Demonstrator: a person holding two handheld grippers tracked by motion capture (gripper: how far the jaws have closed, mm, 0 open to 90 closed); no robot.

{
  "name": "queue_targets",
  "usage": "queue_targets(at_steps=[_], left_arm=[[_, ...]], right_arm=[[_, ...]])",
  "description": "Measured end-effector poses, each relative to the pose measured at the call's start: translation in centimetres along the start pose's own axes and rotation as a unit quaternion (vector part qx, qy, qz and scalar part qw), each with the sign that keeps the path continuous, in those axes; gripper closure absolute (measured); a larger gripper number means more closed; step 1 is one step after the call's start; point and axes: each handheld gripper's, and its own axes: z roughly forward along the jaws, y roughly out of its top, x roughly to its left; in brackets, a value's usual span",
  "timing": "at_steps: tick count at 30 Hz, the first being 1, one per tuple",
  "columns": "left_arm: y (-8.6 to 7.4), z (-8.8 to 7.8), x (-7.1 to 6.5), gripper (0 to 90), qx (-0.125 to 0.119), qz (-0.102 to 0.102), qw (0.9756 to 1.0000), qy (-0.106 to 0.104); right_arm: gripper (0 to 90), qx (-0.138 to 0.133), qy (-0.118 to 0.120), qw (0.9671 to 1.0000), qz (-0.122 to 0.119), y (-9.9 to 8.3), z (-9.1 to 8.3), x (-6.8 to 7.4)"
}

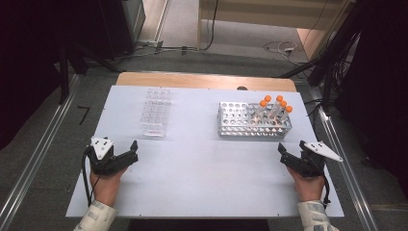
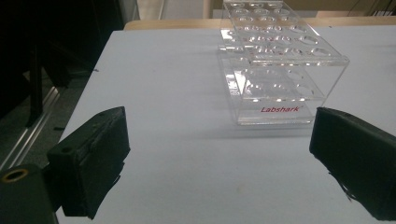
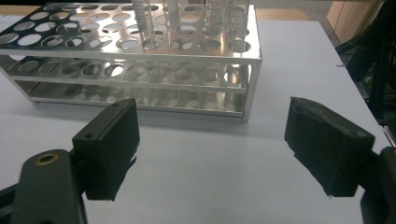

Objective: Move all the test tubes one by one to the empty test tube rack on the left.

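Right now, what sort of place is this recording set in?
Probably a lab-style recording bench: a metal tube rack holding orange-capped tubes, a clear acrylic rack printed "Labshark", and a white table with cables on the floor behind.

1. "Labshark", in red italic letters, stands on the lower front edge of the clear plastic tube rack point(image 2: 280, 70), seen in the left gripper view.
2. A tiny mark after the word, perhaps a trademark sign, is too small to read.
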Motion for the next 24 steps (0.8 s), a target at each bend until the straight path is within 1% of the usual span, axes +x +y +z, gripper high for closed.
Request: queue_targets(at_steps=[3,8,13,16,20,21,22,24], left_arm=[[0.0,0.0,0.0,5.1,-0.001,-0.003,1.0,0.001],[0.0,0.0,0.0,5.0,-0.002,-0.001,1.0,-0.001],[0.0,0.1,-0.1,5.1,-0.001,-0.001,1.0,-0.001],[0.0,0.1,-0.1,5.1,-0.001,-0.001,1.0,-0.001],[0.0,0.1,-0.2,5.1,-0.001,-0.001,1.0,-0.002],[0.0,0.1,-0.2,5.1,-0.001,-0.002,1.0,-0.003],[0.0,0.2,-0.3,5.1,0.0,-0.001,1.0,-0.005],[0.0,0.2,-0.4,5.2,-0.001,-0.002,1.0,-0.007]], right_arm=[[16.7,-0.001,-0.001,1.0,-0.002,0.0,0.0,0.0],[16.9,-0.003,-0.002,1.0,-0.001,0.1,0.0,0.0],[17.3,-0.005,-0.009,0.9999,0.001,0.4,0.2,-0.1],[17.9,-0.005,-0.012,0.9999,-0.002,1.0,0.4,-0.2],[20.8,-0.012,-0.013,0.9998,-0.009,2.2,1.0,-0.5],[20.8,-0.012,-0.013,0.9998,-0.009,2.2,1.0,-0.5],[21.5,-0.013,-0.009,0.9999,-0.005,2.9,1.5,-0.6],[22.4,-0.011,-0.01,0.9999,-0.007,3.4,2.0,-0.5]])
